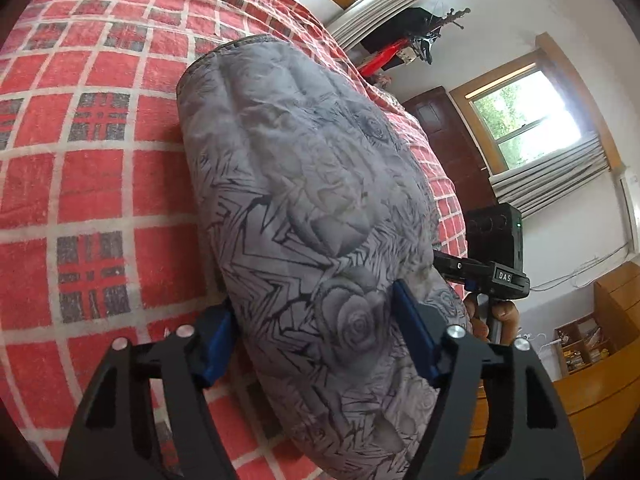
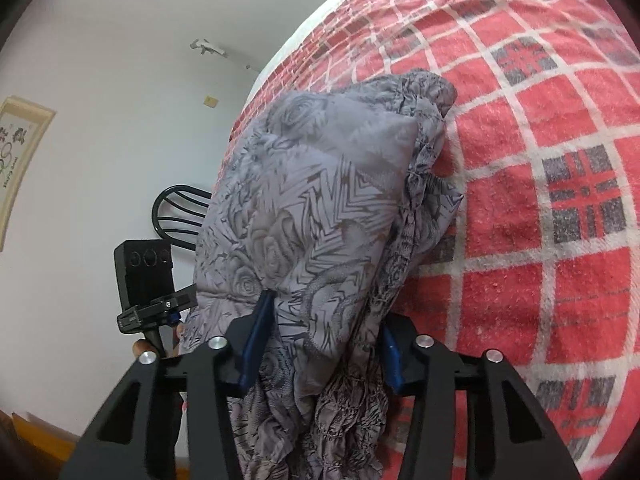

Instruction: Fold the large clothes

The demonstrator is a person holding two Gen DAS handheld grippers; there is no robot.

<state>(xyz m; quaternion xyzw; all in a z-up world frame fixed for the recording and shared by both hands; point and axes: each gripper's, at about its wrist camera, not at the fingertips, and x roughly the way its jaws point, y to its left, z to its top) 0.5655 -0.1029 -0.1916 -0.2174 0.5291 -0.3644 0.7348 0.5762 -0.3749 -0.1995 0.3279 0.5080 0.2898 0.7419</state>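
Grey rose-print garment [image 1: 312,200] laid folded lengthwise on red plaid blanket [image 1: 92,184]. One end straddled by left gripper [image 1: 316,340], blue pads pressed against both sides. Bunched opposite end clamped between narrowed pads of right gripper [image 2: 324,340].

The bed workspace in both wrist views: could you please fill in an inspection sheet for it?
Surface: red checked blanket covers the bed.
Job's things: grey rose-print garment, folded into a long bundle, lies on the blanket.
Clutter: nothing seen on the blanket.
Grippers: left gripper and right gripper each have garment between the blue pads; pads appear to press on the cloth.
Cables: thin wire along wall.
Surroundings: windows, wooden dresser, black chair, wall scroll.
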